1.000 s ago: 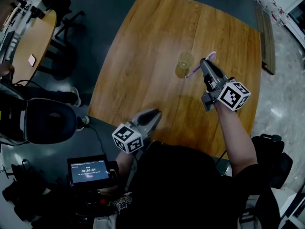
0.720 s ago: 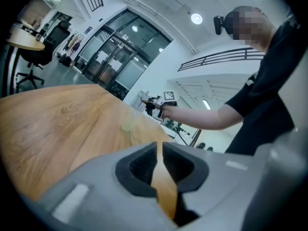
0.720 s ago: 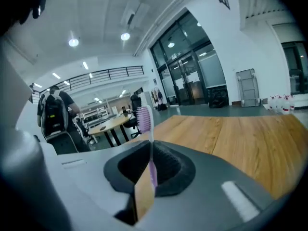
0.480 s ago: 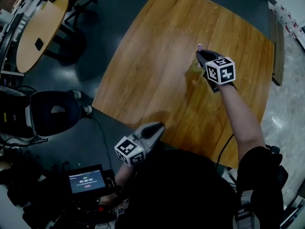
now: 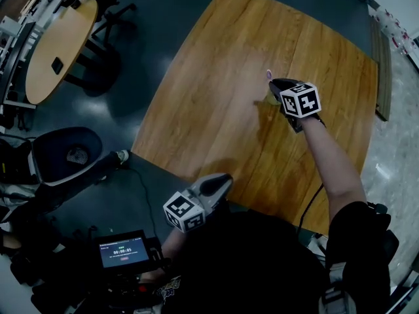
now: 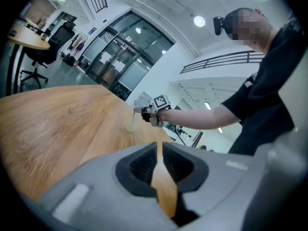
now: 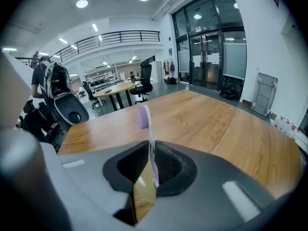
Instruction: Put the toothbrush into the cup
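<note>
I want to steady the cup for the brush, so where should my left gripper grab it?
Probably its lower wall, from the near left side, jaws level. The cup stands upright, and the right gripper holds the toothbrush just above it, so the top is taken.

The right gripper (image 5: 275, 84) holds the toothbrush (image 5: 268, 74) just above the cup (image 6: 130, 124) on the table (image 5: 216, 64).
</note>
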The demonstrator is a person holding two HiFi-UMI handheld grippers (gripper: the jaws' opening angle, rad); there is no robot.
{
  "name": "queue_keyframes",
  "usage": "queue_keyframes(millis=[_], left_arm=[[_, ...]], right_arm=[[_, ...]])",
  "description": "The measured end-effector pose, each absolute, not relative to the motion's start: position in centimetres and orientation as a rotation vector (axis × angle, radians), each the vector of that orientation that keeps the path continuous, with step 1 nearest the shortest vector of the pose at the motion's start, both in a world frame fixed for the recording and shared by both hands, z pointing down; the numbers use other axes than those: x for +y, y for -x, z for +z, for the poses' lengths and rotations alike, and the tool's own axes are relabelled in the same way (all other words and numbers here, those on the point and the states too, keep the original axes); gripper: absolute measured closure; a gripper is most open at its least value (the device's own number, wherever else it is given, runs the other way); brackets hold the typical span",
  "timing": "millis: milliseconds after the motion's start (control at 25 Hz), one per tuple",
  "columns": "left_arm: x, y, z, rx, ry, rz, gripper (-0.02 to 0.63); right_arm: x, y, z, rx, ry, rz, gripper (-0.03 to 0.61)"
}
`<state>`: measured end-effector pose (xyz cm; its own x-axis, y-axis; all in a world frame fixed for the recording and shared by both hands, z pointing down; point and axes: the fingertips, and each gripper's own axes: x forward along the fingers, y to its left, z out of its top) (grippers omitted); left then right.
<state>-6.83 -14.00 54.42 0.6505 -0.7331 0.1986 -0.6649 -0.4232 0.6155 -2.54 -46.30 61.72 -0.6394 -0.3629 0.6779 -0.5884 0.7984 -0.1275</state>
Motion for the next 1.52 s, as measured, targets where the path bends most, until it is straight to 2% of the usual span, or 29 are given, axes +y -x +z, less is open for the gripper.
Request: queue_keyframes(millis=[240,440,560,760,1120,1520], left_arm=[[-13.8,7.2,54.3,-1.076,-2.2,-0.124,0.58],[-14.4,7.4,53.5,-1.041,-2.227,-0.122,0.586],[-15.1,7.7,52.8,-1.006,-2.265,-0.119,0.595],[-16.6,7.3,51.5,-0.895,-2.369,-0.125,0.598],[-16.3,2.2,49.4,-0.68,-2.483,-0.116,0.598],[-4.6,-7.2,49.4,-0.565,-2.479,-0.053,0.598]], right_arm=[[-46.6,2.1,61.1,-2.354,-0.748,0.501,0.531],[-46.0,1.2,57.1,-2.454,-0.824,0.502,0.532],[-43.7,0.3,53.0,-2.587,-0.884,0.553,0.566],[-36.5,-2.4,48.3,-2.754,-1.061,0.75,0.571],[-20.3,-4.7,45.9,-2.839,-1.196,0.912,0.571],[-6.5,-10.2,46.6,-2.883,-1.219,1.004,0.572]])
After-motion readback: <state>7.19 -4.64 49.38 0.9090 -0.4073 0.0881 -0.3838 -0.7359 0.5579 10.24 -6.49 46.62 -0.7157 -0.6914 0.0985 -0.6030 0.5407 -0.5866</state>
